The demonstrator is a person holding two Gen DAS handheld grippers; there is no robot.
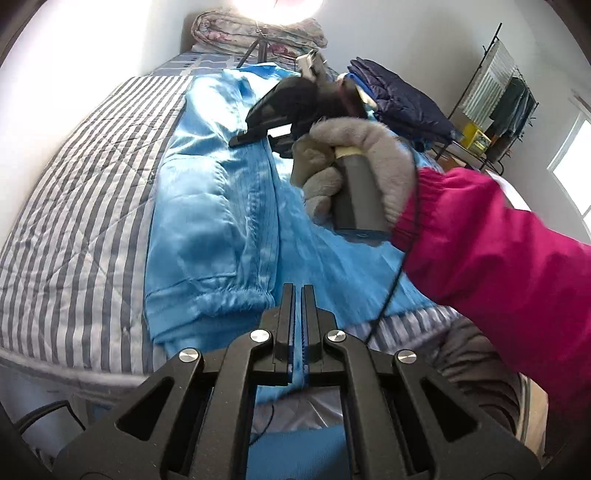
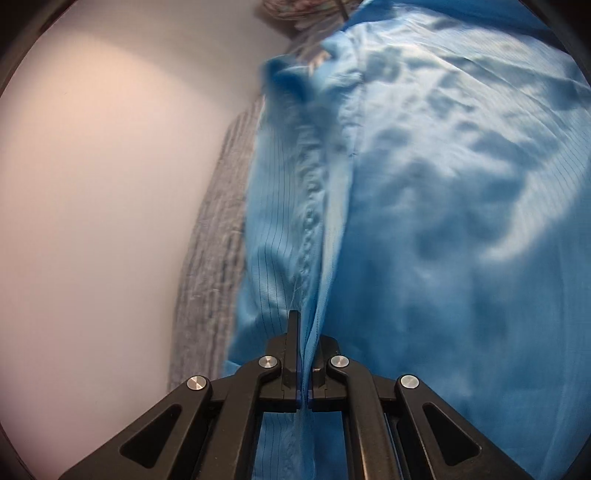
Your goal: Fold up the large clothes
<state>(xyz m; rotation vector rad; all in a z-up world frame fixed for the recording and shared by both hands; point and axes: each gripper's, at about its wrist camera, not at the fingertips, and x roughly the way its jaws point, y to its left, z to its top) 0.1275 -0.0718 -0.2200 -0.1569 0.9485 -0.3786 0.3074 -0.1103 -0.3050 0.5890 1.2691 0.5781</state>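
A shiny light-blue jacket point(image 1: 218, 206) lies on the striped bed point(image 1: 74, 229), partly folded, with its elastic hem near me. My left gripper point(image 1: 298, 295) is shut on the jacket's near edge; blue fabric shows between its pads. My right gripper point(image 2: 303, 332) is shut on a seam of the blue jacket point(image 2: 443, 221) and holds the cloth lifted, so it fills the right wrist view. In the left wrist view the right gripper point(image 1: 251, 136) appears over the jacket, held by a grey-gloved hand point(image 1: 354, 155) with a pink sleeve.
A folded floral quilt point(image 1: 258, 33) and a tripod point(image 1: 258, 44) are at the head of the bed. A dark navy coat point(image 1: 402, 99) lies at the bed's right. A clothes rack point(image 1: 498, 85) stands by the window. A white wall point(image 2: 103, 221) is on the left.
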